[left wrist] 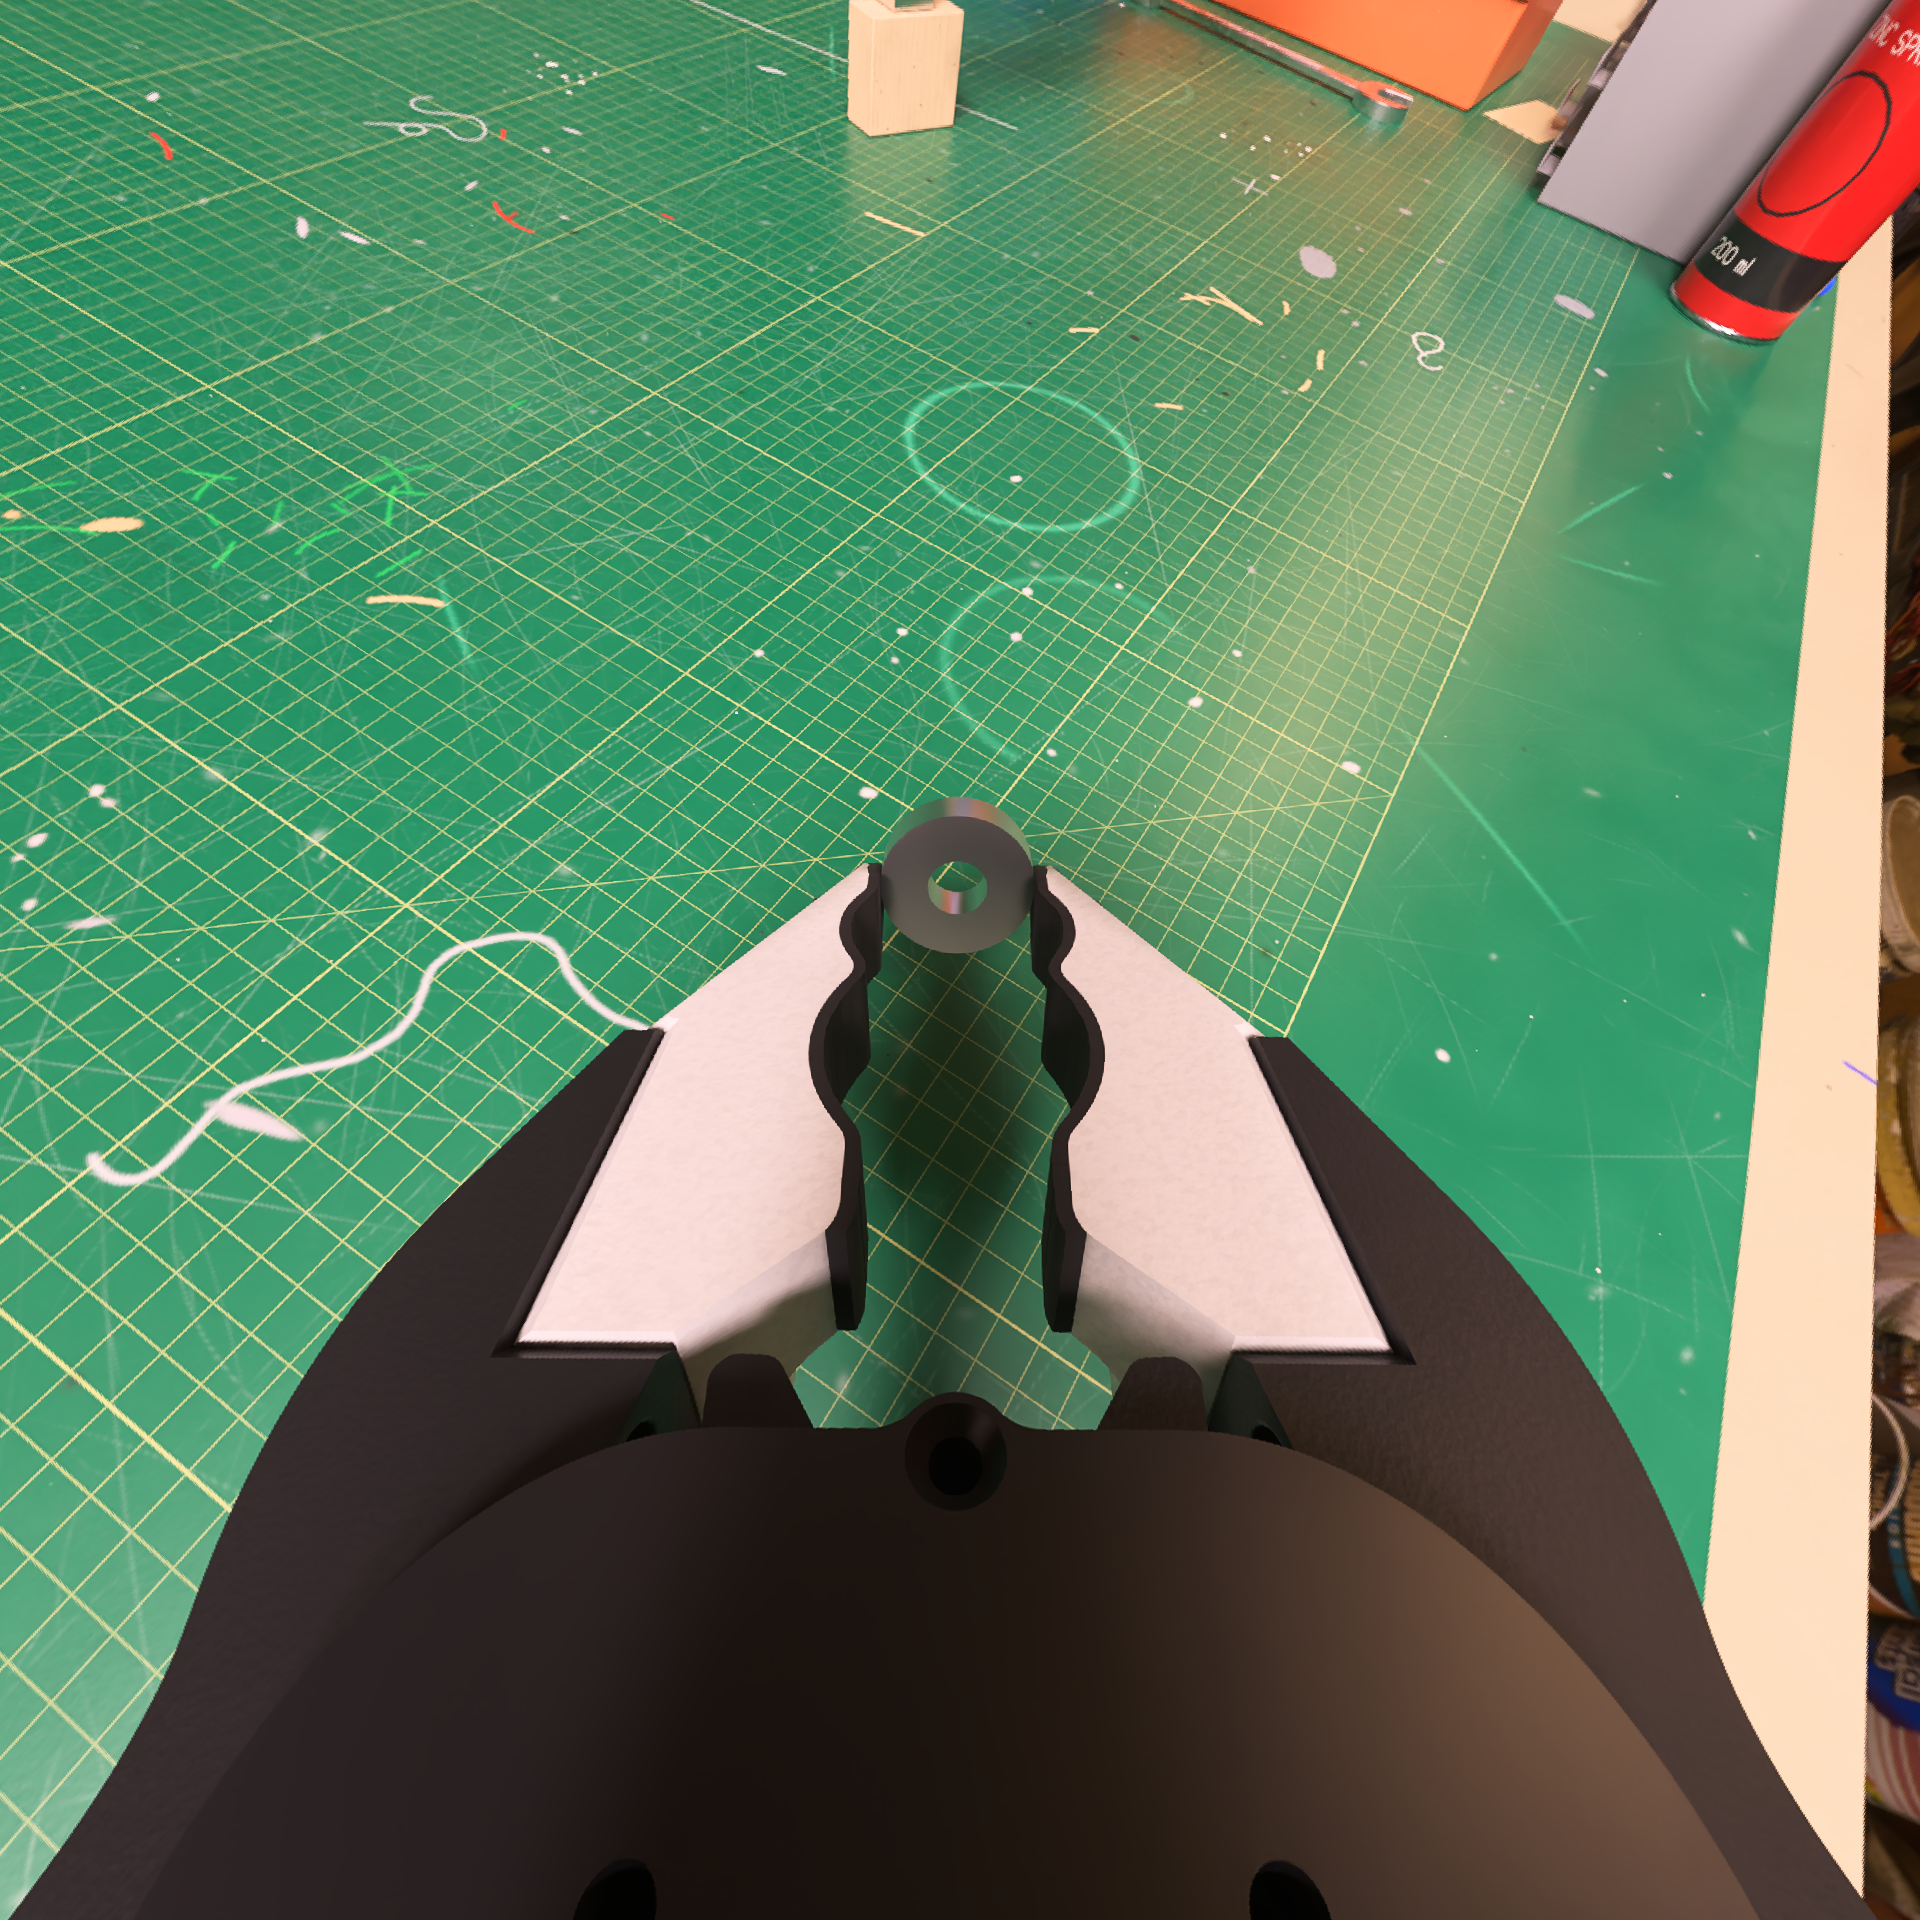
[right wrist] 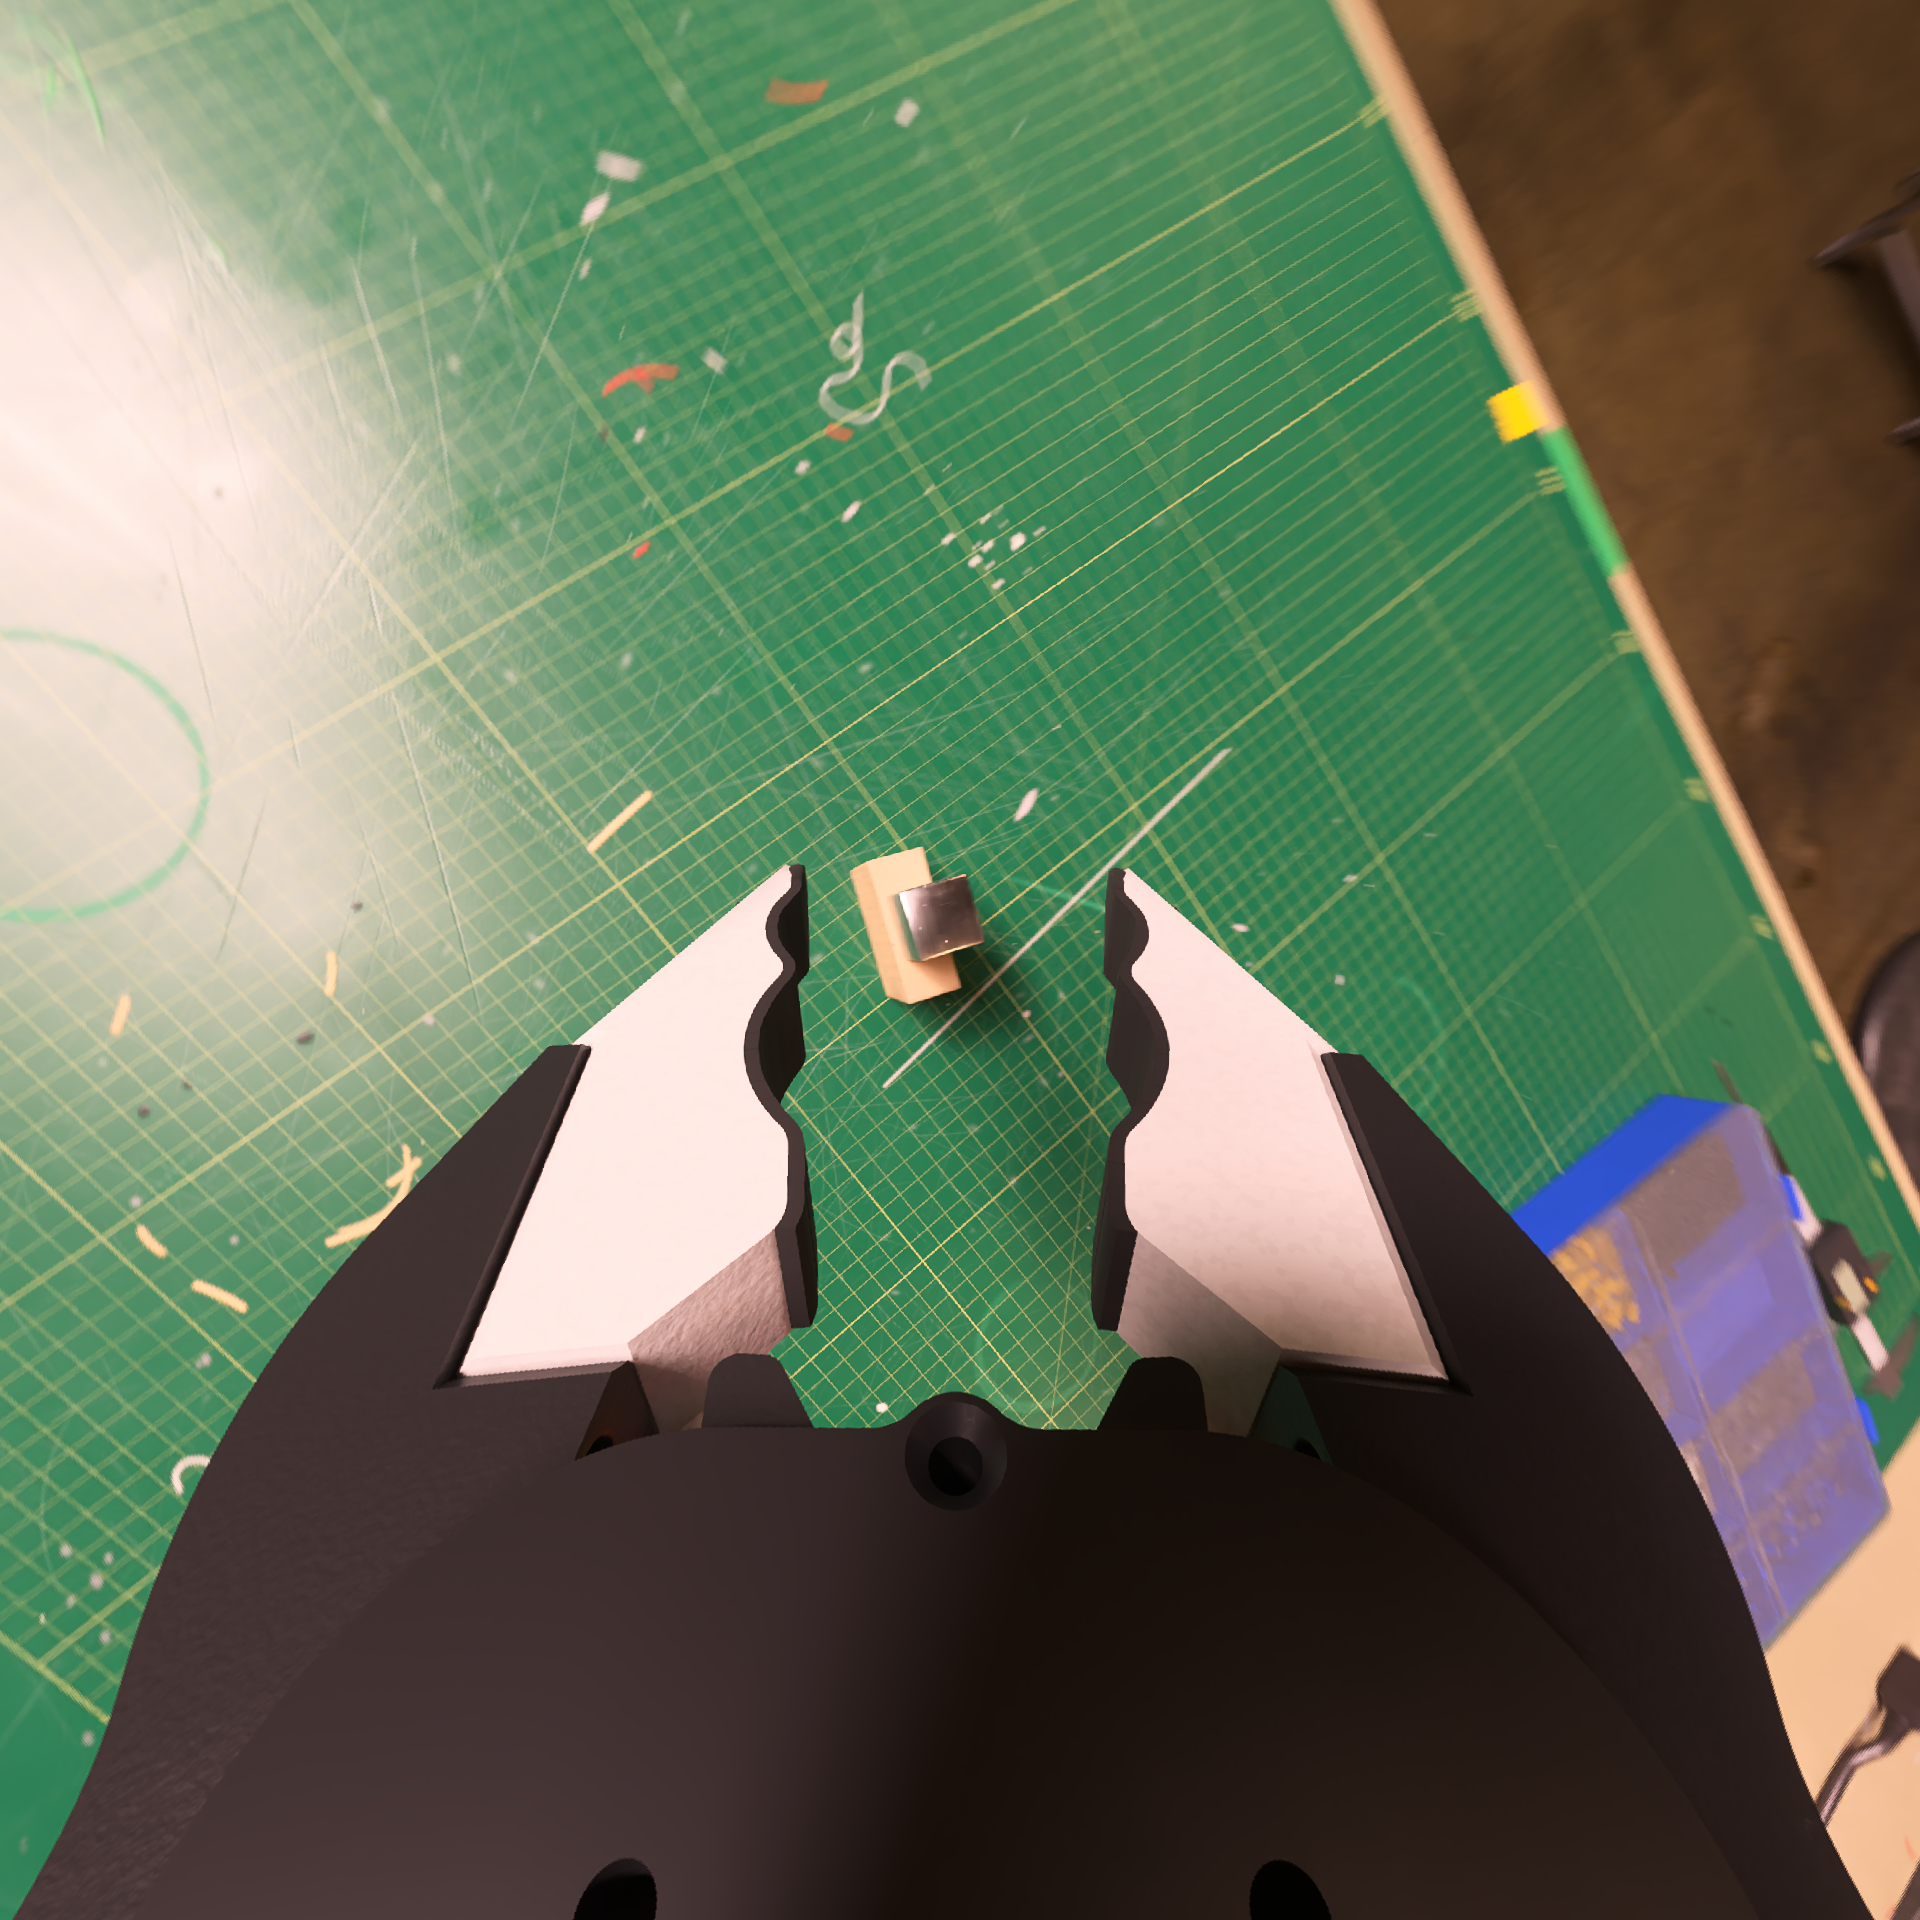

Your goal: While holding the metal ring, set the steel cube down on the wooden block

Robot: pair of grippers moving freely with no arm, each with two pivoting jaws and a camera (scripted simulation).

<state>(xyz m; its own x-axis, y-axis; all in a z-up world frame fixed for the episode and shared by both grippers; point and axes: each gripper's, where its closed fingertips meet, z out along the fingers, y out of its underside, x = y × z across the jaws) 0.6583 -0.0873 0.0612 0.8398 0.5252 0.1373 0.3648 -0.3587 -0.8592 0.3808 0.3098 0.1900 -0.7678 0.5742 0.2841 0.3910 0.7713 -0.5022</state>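
Note:
My left gripper (left wrist: 957, 885) is shut on the grey metal ring (left wrist: 957, 878), held at the fingertips above the green cutting mat (left wrist: 520, 416). The pale wooden block (left wrist: 901, 64) stands far ahead at the top of the left wrist view, with a bit of the steel cube (left wrist: 914, 5) on top. In the right wrist view I look down from high above: the shiny steel cube (right wrist: 940, 914) rests on the wooden block (right wrist: 899, 951). My right gripper (right wrist: 956, 883) is open and empty, its fingers spread to either side of them and well above.
A red spray can (left wrist: 1808, 197) and a grey box (left wrist: 1683, 125) stand at the mat's far right. An orange box (left wrist: 1403, 42) and a wrench (left wrist: 1309, 73) lie at the back. A blue parts case (right wrist: 1704, 1340) sits by the mat's edge (right wrist: 1558, 499).

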